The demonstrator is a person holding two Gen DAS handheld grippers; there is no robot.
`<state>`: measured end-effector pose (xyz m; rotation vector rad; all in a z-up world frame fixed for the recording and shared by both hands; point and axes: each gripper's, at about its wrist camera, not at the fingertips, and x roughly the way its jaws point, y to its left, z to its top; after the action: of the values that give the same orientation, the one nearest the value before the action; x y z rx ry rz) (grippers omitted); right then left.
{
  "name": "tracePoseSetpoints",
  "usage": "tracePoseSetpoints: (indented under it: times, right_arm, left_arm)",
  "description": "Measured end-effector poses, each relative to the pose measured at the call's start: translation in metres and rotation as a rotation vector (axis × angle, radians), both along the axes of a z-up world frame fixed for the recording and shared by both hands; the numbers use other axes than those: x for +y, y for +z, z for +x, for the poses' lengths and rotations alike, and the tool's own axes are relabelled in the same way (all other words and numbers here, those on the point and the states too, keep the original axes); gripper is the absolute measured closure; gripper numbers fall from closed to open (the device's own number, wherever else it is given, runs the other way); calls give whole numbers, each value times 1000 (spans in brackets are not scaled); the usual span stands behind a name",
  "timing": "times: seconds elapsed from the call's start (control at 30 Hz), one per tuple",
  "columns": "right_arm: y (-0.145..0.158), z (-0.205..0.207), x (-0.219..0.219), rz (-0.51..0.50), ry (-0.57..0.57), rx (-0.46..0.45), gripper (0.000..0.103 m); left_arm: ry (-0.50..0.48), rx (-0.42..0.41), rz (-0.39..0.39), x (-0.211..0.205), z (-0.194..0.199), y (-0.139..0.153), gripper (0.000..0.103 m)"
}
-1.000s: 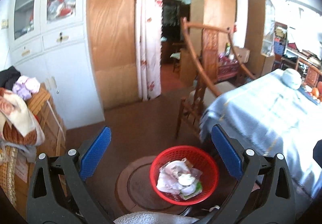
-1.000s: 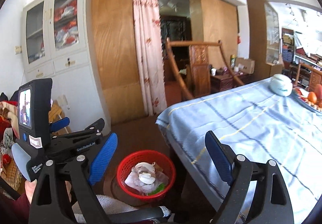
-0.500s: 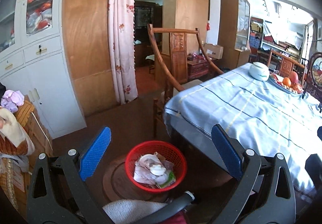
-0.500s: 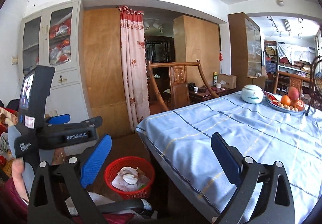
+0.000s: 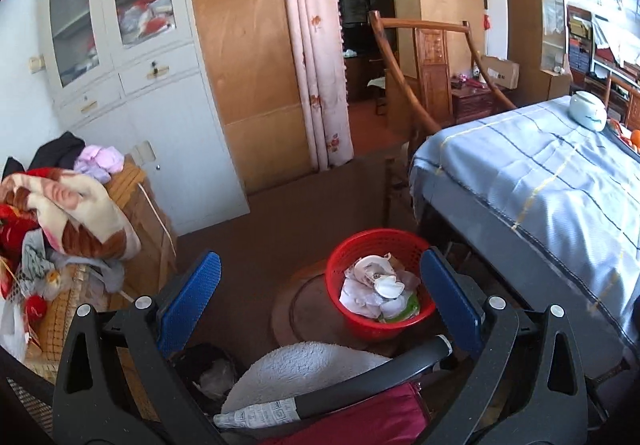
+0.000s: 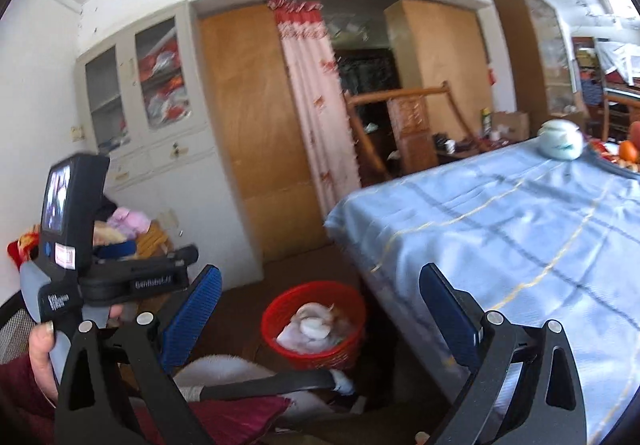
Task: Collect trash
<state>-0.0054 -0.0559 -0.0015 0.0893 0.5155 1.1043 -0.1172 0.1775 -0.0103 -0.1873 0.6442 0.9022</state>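
A red mesh basket (image 5: 372, 237) stands on the brown floor beside the table, with crumpled tissues and white scraps (image 5: 380, 289) inside. My left gripper (image 5: 320, 301) hangs open above and in front of it, with nothing between its blue pads. In the blurred right wrist view the same basket (image 6: 276, 309) lies beyond my right gripper (image 6: 320, 309), whose jaws are spread wide and empty. A hand (image 6: 40, 349) holds the left tool, and its small screen (image 6: 64, 197) shows at the left.
A table under a blue striped cloth (image 5: 540, 185) fills the right, with a white jar (image 5: 587, 111) at its far end. A black armrest (image 5: 360, 389) and white towel (image 5: 304, 365) lie close below. Piled clothes (image 5: 68, 213), a white cabinet (image 5: 160, 117) and a wooden chair (image 5: 432, 57) ring the floor.
The right jaws have spread a little wider. Both views have swung, so the basket now sits farther right in each than half a second ago. Nothing was picked up.
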Motion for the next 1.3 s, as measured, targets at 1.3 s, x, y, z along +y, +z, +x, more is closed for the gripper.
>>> tracePoseSetpoints:
  times: [1.3]
  right_arm:
    - [-152,58,247,-733,150,267,6]
  left_arm:
    - [-5,257,-376,166,69,-176,7]
